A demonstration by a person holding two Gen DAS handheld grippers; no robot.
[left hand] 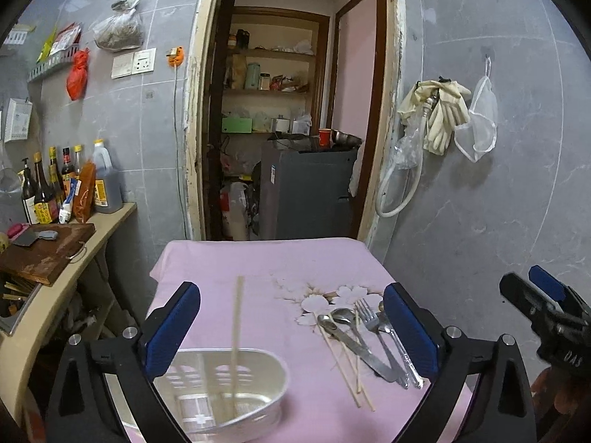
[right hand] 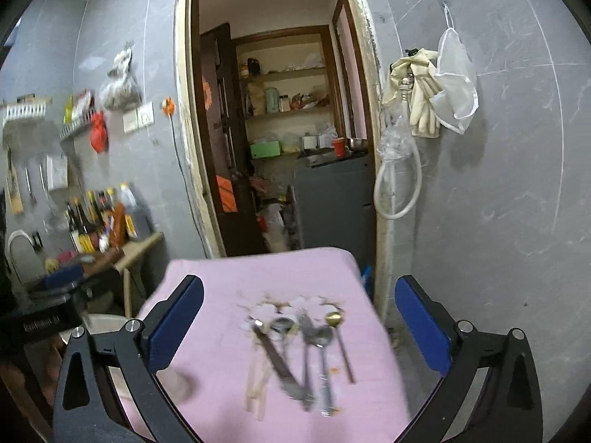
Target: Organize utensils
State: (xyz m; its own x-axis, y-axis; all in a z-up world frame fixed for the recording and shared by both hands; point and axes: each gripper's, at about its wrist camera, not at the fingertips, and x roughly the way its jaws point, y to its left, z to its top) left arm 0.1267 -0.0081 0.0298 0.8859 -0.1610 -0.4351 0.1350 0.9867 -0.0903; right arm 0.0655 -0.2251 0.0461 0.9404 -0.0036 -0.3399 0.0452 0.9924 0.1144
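1. Step in hand: sorting loose cutlery into the white caddy. One chopstick stands in it already, leaning on the far rim; most items are judged still to be moved.
2. Left gripper: jaws wide apart, holding nothing, poised above the table with the caddy low between its fingers.
3. Right gripper: jaws wide apart, empty, aimed at the utensil pile; the view is motion-blurred.
4. Utensil pile, location: on the pink tablecloth, right of the caddy, over the printed flower motif, near the table's right edge.
5. Utensil pile, contents: a fork, metal spoons, a flat-handled knife-like piece, a gold-bowled spoon lying slightly apart to the right, and pale chopsticks underneath.
6. Condition: handles overlap and cross; items touch one another, so none lies cleanly alone save the gold spoon.
7. Next move, judged: lower the right gripper onto a single handle, close across its narrow width, lift clear of its neighbours, carry to the caddy.
8. Risk, judged: thin flat metal on cloth may slip or drag a second piece.
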